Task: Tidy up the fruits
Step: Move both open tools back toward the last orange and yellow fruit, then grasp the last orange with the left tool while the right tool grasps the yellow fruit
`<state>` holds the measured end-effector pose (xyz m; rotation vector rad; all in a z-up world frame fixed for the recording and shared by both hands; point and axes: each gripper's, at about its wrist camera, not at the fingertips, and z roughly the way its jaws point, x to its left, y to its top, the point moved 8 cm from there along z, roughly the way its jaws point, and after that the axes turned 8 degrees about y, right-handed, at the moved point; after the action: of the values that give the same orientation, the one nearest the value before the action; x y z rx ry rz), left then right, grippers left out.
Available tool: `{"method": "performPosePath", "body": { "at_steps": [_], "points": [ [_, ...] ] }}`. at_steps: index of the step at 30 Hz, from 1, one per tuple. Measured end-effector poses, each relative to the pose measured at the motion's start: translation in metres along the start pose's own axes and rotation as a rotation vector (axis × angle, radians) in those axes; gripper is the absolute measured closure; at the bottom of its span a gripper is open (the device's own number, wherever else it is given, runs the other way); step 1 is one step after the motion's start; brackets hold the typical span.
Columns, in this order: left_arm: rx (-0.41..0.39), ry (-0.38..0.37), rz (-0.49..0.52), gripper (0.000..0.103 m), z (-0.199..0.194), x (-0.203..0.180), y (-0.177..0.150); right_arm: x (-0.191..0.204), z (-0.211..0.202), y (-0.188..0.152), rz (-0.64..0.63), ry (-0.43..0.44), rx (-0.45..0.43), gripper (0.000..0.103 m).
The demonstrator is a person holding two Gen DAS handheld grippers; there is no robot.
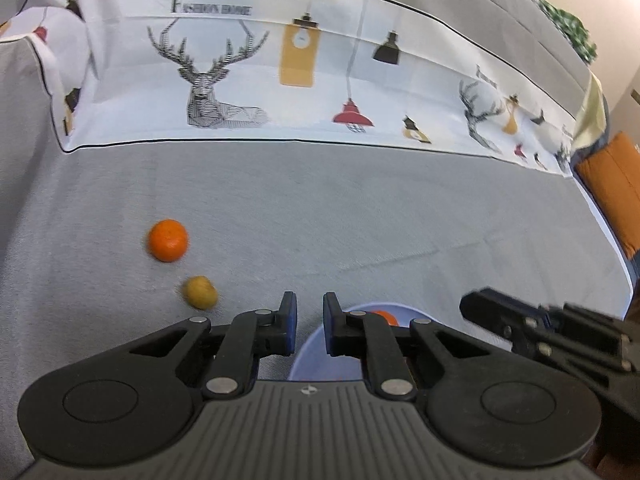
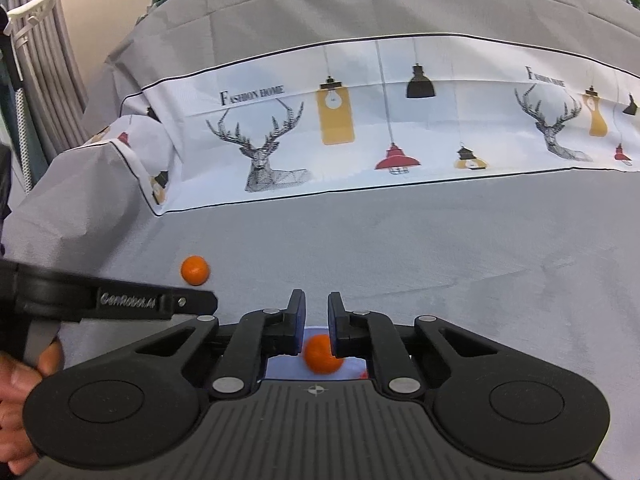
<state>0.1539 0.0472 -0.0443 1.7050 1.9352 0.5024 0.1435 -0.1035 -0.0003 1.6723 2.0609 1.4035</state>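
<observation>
An orange mandarin (image 1: 168, 240) and a small yellow-brown fruit (image 1: 200, 292) lie on the grey cloth, ahead and left of my left gripper (image 1: 310, 306), which is open and empty. A pale blue plate (image 1: 320, 354) lies under and just right of it, holding another orange fruit (image 1: 384, 317). My right gripper (image 2: 317, 308) is open above that plate (image 2: 280, 366), with the orange fruit (image 2: 322, 354) lying below its jaws, not gripped. The loose mandarin also shows in the right wrist view (image 2: 195, 270).
A printed deer-and-lamp cloth band (image 1: 280, 80) covers the raised back of the surface. An orange cushion (image 1: 612, 196) sits at the far right. The right gripper's body (image 1: 540, 332) shows beside my left one; the left gripper (image 2: 120, 300) and a hand (image 2: 24, 380) show in the right wrist view.
</observation>
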Motion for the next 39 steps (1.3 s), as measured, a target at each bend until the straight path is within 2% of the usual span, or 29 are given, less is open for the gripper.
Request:
{"method": "performPosePath", "body": {
  "at_steps": [11, 18, 33, 39],
  "points": [
    [0.006, 0.065, -0.080, 0.088, 0.014, 0.038, 0.021, 0.032, 0.026, 0.001, -0.005, 0.069, 0.030, 0.090],
    [0.031, 0.098, -0.191, 0.088, 0.024, 0.070, 0.027, 0.046, 0.044, 0.003, -0.009, 0.094, 0.041, 0.090],
    [0.039, 0.177, -0.260, 0.088, 0.036, 0.106, 0.035, 0.076, 0.097, 0.002, -0.033, 0.160, 0.077, 0.090],
    [0.033, 0.199, -0.323, 0.088, 0.040, 0.127, 0.038, 0.083, 0.112, 0.005, -0.029, 0.172, 0.083, 0.090]
  ]
}}
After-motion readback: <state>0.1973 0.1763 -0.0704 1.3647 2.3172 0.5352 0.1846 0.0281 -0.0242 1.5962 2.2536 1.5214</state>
